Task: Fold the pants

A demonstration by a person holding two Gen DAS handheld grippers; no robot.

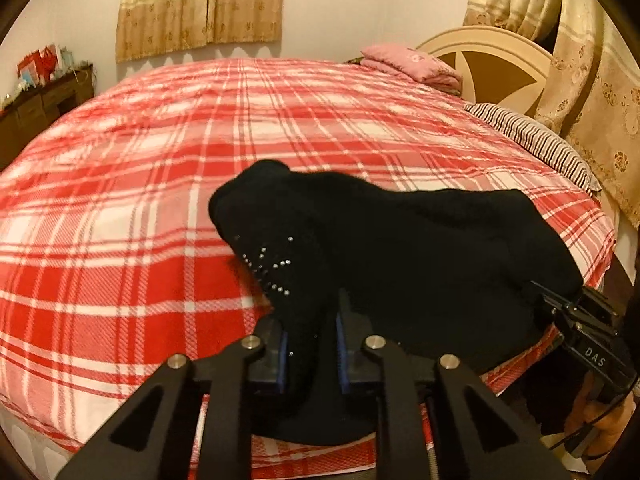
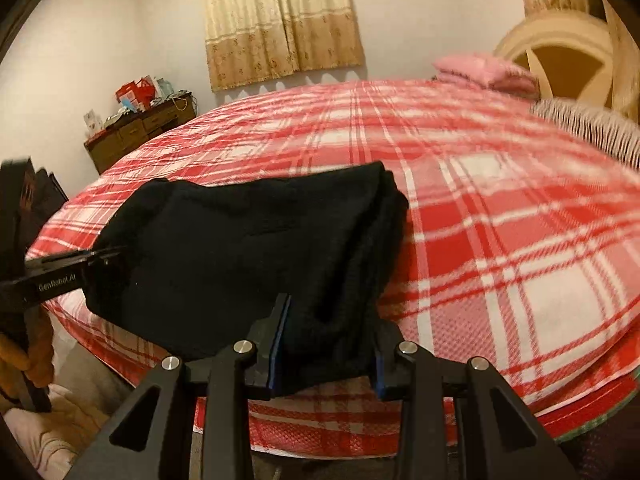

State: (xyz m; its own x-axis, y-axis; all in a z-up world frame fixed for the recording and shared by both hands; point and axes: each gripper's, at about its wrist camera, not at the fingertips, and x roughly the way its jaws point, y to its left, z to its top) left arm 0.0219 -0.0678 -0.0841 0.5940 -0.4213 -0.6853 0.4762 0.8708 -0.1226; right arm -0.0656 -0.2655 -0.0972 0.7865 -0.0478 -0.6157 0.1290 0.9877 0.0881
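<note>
While both claws grip, pants point(image 1: 400, 240) span between.

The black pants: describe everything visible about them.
The black pants look like soft, dark knit cloth, bunched into a thick folded bundle, with small shiny studs near one end. They lie at the near edge of the red plaid bed. The left gripper and right gripper each pinch cloth between their jaws.

A bed point(image 1: 160, 208) with a red plaid cover holds black pants point(image 1: 400, 248), folded pink cloth point(image 1: 412, 65) and a striped pillow point(image 1: 532, 140).
</note>
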